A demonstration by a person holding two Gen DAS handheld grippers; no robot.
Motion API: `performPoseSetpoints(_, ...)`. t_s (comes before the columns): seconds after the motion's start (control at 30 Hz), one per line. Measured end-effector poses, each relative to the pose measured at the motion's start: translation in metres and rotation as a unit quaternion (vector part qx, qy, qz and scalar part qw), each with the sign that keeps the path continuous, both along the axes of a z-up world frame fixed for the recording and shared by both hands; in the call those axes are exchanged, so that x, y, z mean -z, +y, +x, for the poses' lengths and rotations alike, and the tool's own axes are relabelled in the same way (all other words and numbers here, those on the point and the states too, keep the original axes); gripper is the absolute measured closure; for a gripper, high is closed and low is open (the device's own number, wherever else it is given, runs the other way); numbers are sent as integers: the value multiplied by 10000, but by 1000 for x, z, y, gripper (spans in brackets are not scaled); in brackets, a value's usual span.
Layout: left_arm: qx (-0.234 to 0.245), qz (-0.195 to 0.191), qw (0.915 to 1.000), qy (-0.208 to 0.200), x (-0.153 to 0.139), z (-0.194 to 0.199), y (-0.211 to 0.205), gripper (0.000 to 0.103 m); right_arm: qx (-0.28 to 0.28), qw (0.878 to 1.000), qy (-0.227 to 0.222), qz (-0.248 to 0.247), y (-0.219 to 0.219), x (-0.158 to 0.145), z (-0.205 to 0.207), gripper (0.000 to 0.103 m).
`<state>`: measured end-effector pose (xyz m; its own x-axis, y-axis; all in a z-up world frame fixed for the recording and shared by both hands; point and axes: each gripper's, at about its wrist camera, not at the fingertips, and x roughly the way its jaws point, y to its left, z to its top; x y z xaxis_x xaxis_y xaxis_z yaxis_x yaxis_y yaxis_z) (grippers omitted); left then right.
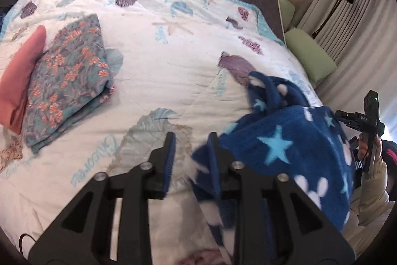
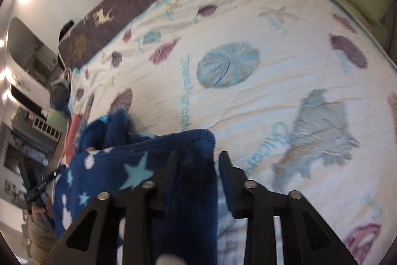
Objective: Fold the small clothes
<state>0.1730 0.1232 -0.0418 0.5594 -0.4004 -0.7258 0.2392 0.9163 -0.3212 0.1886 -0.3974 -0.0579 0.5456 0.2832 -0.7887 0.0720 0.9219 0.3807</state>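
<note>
A dark blue fleece garment (image 1: 292, 140) with light blue stars and white dots lies bunched on the quilt (image 1: 173, 61), low and to the right in the left wrist view. My left gripper (image 1: 192, 140) is open. A fringe of the fleece reaches in by its right finger, and the left pad is clear of it. In the right wrist view a thick fold of the same garment (image 2: 193, 165) sits between the fingers of my right gripper (image 2: 197, 158). The fold leans on the left finger, and a thin gap shows at the right one, so this gripper is open.
Folded floral cloth (image 1: 69, 81) and a folded coral piece (image 1: 22, 76) lie at the left of the bed. Green pillows (image 1: 310, 58) line the right side by a curtain. A hand in a beige sleeve (image 1: 372, 180) holds the other gripper's body at the right edge.
</note>
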Motion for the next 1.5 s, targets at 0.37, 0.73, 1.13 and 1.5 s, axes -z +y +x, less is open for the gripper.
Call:
performPoseSetpoints(0.37,461,443,9968,-475,-3,-74,-53,29,-932,9931,-669,258,54,-29,-105,64)
performPoseSetpoints(0.73,-335,540,9974,-341,10,-103,-36,21,-314,9977,-597,-105,68,-14,-142,67)
performPoseSetpoints(1.13,689,-172,9975,-23,32,-192,-33,21,-992,9931,-626,81,106,-11,-189,59)
performPoseSetpoints(1.5,578,-295,9979,16,45,-204,-24,61,1004,9917,-266,-755,15,5,-253,47)
